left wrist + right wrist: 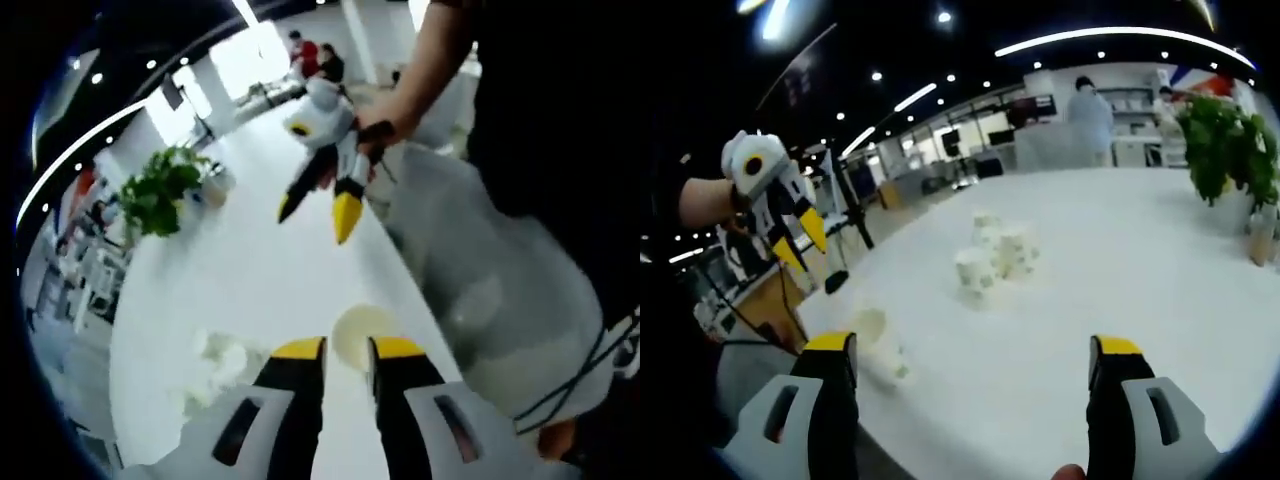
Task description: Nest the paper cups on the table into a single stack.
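Observation:
Several white paper cups (998, 252) stand upright in a close cluster mid-table, and they show as a blurred white clump (222, 362) in the left gripper view. One more cup (876, 338) lies on its side near the table edge, its mouth (358, 336) showing just past my left jaws. My left gripper (348, 350) is held in the air above that edge (800, 242), its jaws narrowly apart with nothing between them. My right gripper (972, 347) is wide open and empty, low over the table, and is held by a hand (316, 212).
The white table (1130, 300) is long with a curved edge. A potted green plant (1225, 150) and a small jar (1262, 240) stand at its far side. Desks, chairs and people are in the background beyond the table.

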